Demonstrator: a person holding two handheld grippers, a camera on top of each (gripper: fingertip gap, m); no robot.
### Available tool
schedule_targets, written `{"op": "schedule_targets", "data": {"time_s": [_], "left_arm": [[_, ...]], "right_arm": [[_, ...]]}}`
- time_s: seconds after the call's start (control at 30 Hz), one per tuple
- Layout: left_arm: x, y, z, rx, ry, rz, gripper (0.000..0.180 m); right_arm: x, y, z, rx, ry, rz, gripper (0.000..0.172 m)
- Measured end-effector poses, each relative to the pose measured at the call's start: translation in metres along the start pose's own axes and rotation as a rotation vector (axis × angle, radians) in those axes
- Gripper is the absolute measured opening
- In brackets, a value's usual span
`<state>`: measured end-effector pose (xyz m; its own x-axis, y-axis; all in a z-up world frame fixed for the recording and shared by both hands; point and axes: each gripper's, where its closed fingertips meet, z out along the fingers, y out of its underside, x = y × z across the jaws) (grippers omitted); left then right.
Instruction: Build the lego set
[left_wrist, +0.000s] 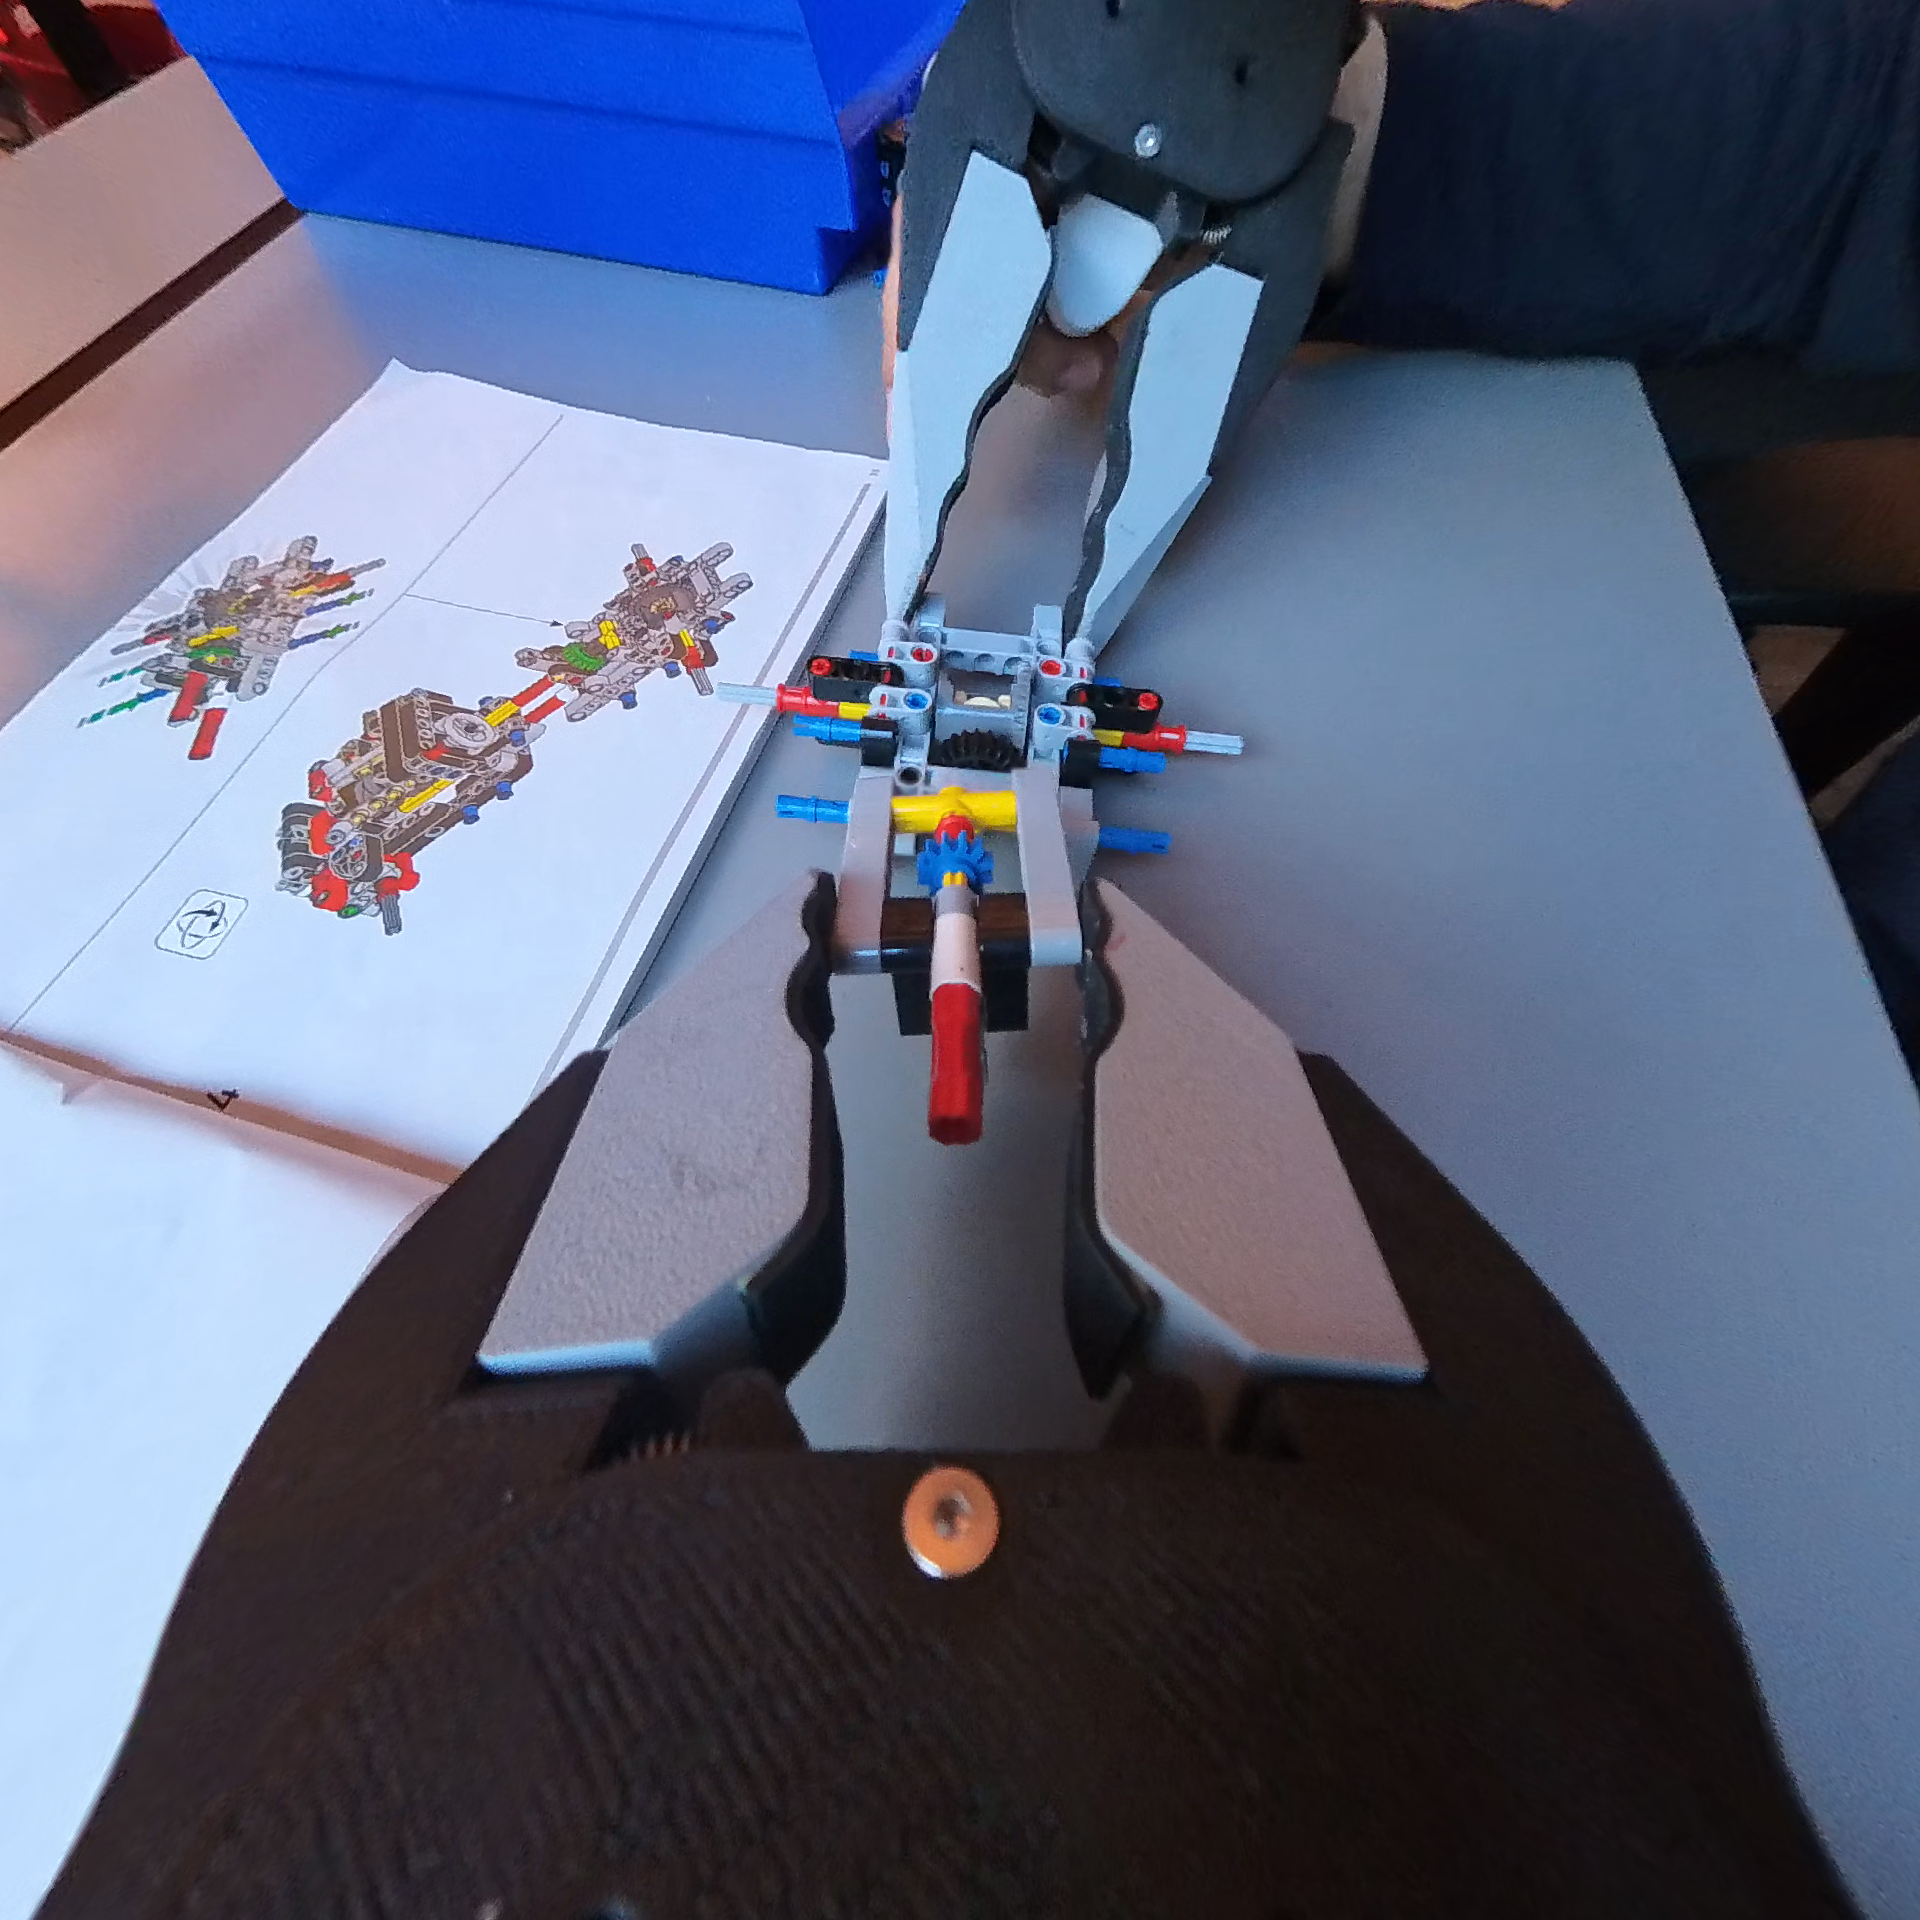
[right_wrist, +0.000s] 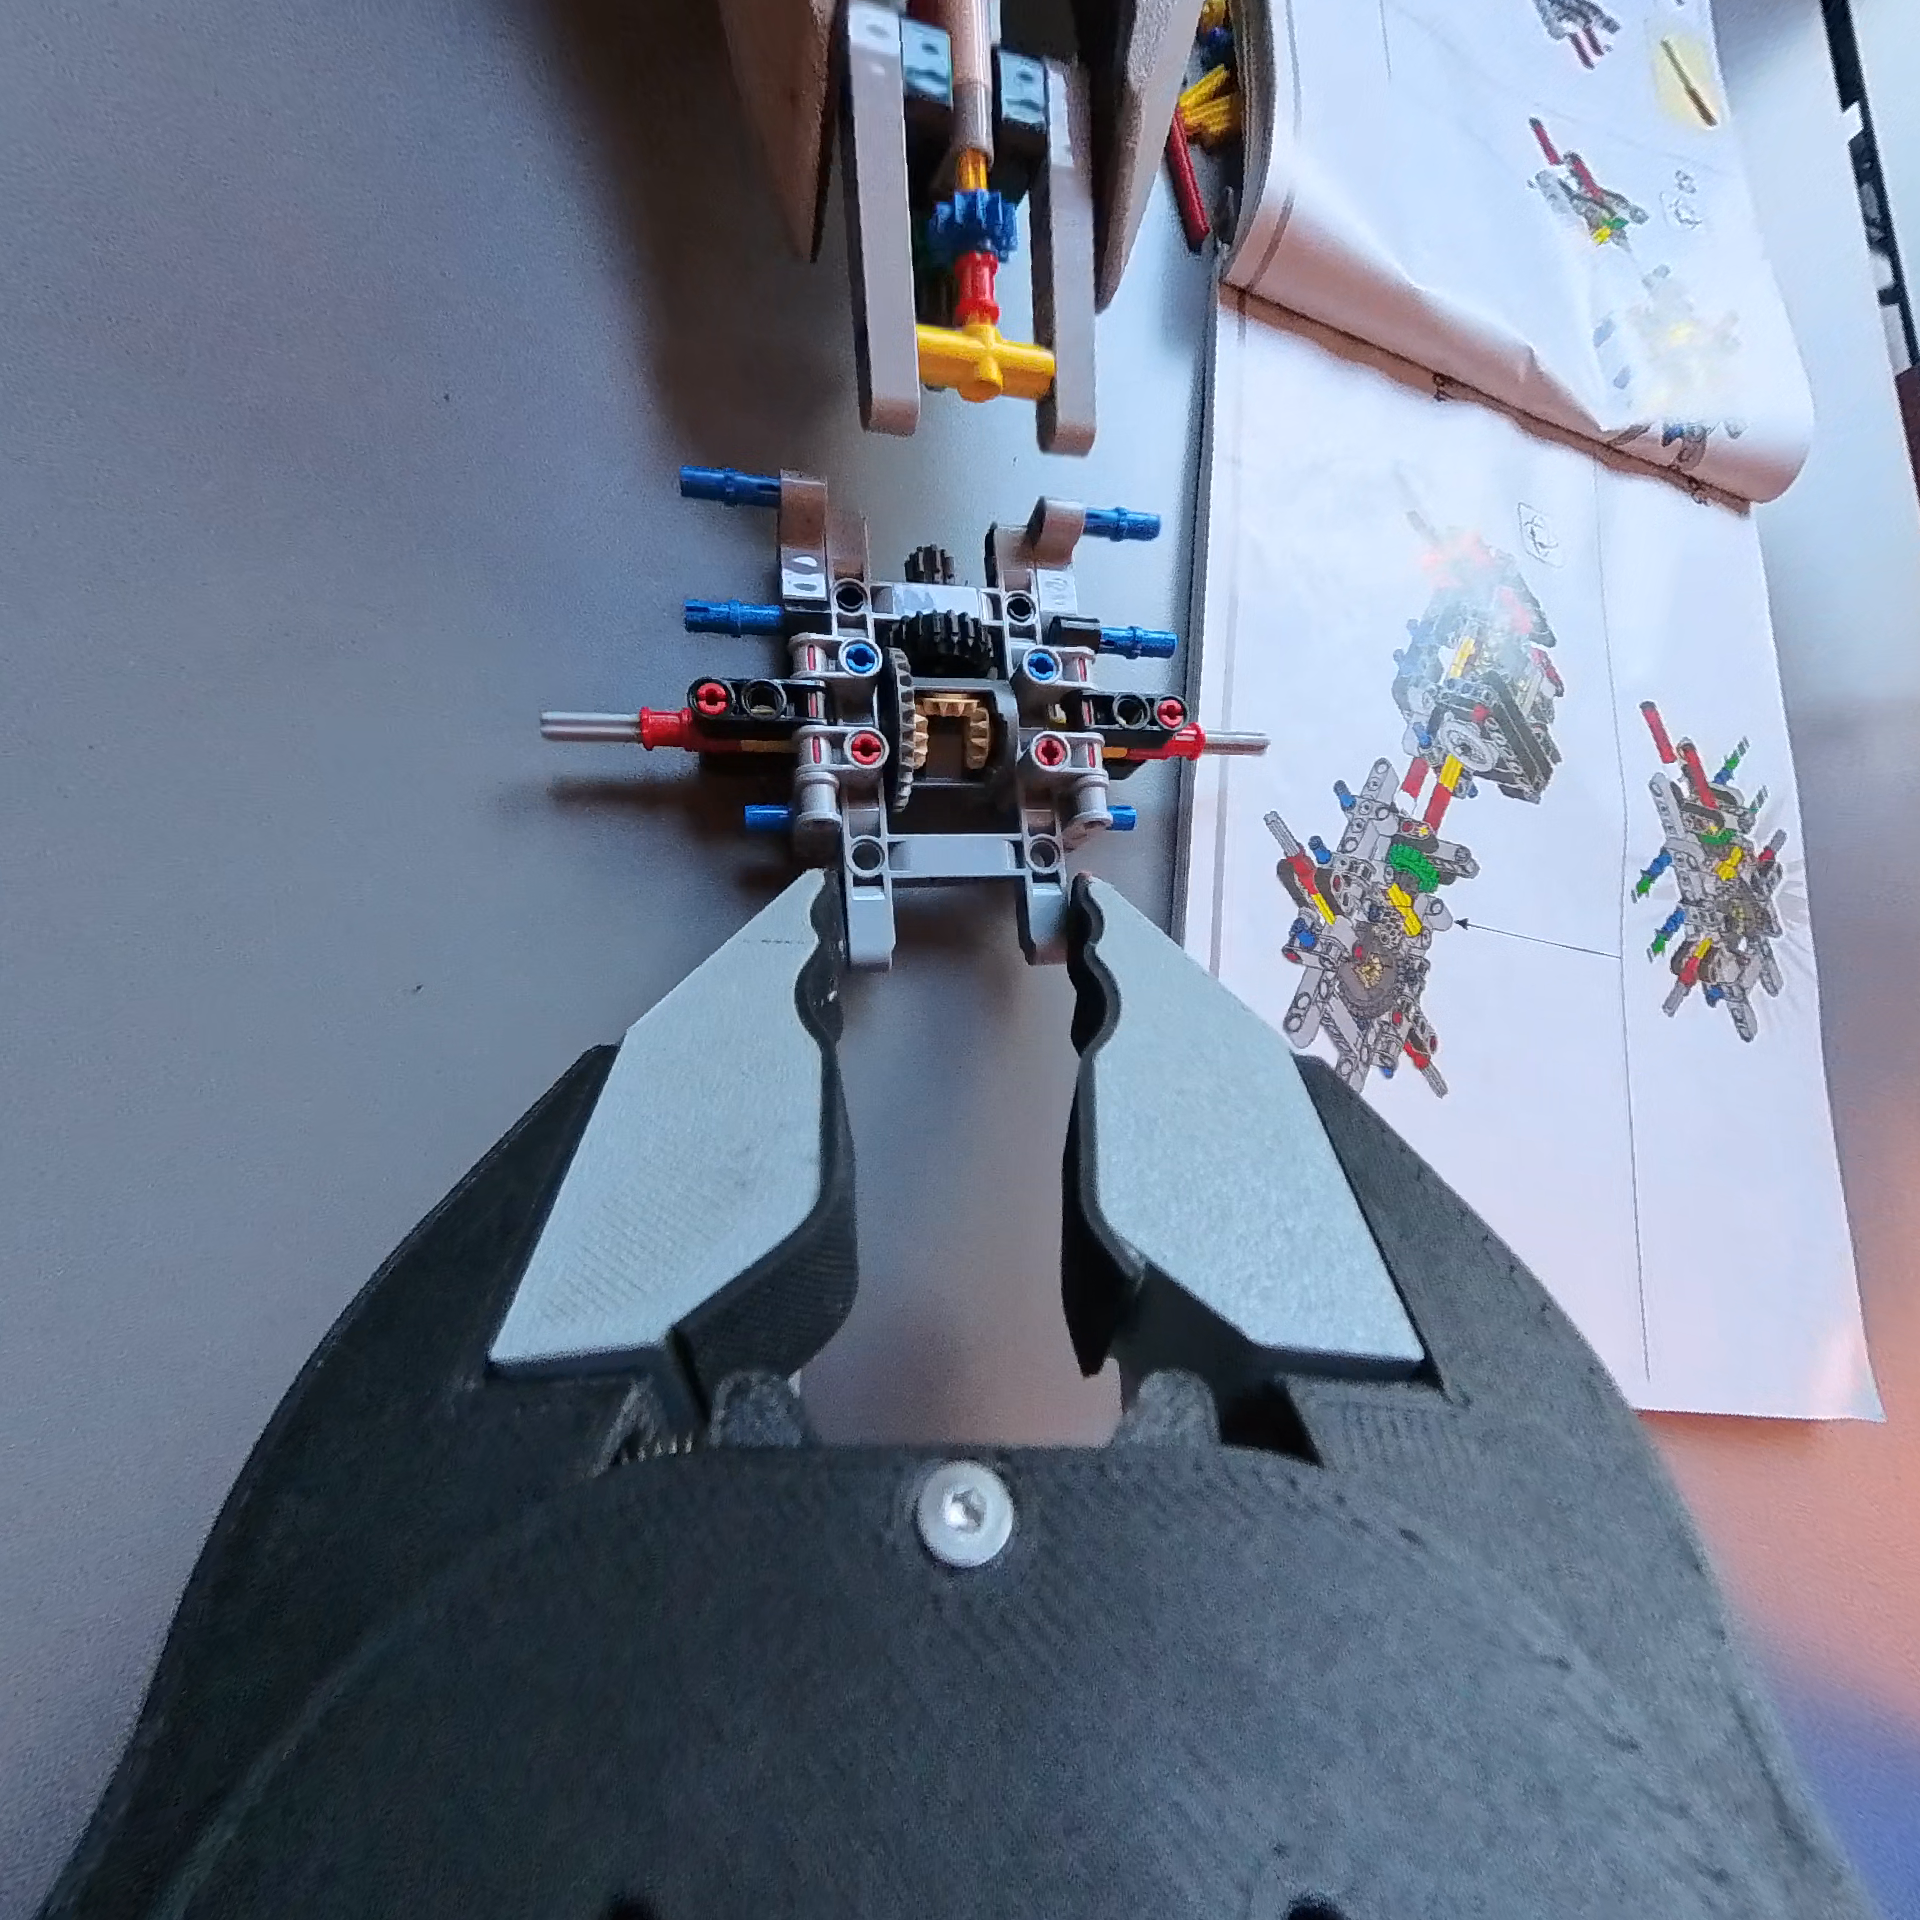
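A: Largest items?
B: Grey tabletop (left_wrist: 1455, 623); instruction booklet (left_wrist: 436, 644), to the left gripper's left.
A: Left gripper (left_wrist: 956, 925)?
B: Clamped on a grey-beamed drive-shaft assembly (left_wrist: 951, 852), pads pressing both beams.
A: Right gripper (right_wrist: 951, 925)?
B: Closed on the gear-frame assembly (right_wrist: 935, 727), directly ahead of its fingertips, resting on the tabletop.
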<state>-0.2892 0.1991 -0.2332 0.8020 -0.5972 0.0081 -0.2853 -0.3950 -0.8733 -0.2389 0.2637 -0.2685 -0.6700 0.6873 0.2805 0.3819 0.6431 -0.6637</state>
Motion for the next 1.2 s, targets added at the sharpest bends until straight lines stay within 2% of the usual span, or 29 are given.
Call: {"op": "schedule_targets", "data": {"time_s": [0.23, 0.47, 0.73, 1.2], "left_arm": [[0.004, 0.007, 0.008, -0.07, -0.009, 0.066, 0.042], [0.005, 0.009, 0.011, -0.089, -0.04, 0.139, 0.042], [0.006, 0.01, 0.009, -0.089, 0.01, 0.053, 0.043], [0.003, 0.014, 0.006, -0.144, 0.012, 0.065, 0.043]], "right_arm": [[0.0, 0.001, -0.001, 0.017, -0.008, -0.007, 0.04], [-0.003, 0.002, 0.0, 0.077, -0.082, 0.079, 0.04], [-0.003, -0.003, 0.0, 0.071, -0.008, -0.015, 0.04], [-0.002, -0.004, 0.0, 0.069, 0.013, -0.019, 0.04]]}}
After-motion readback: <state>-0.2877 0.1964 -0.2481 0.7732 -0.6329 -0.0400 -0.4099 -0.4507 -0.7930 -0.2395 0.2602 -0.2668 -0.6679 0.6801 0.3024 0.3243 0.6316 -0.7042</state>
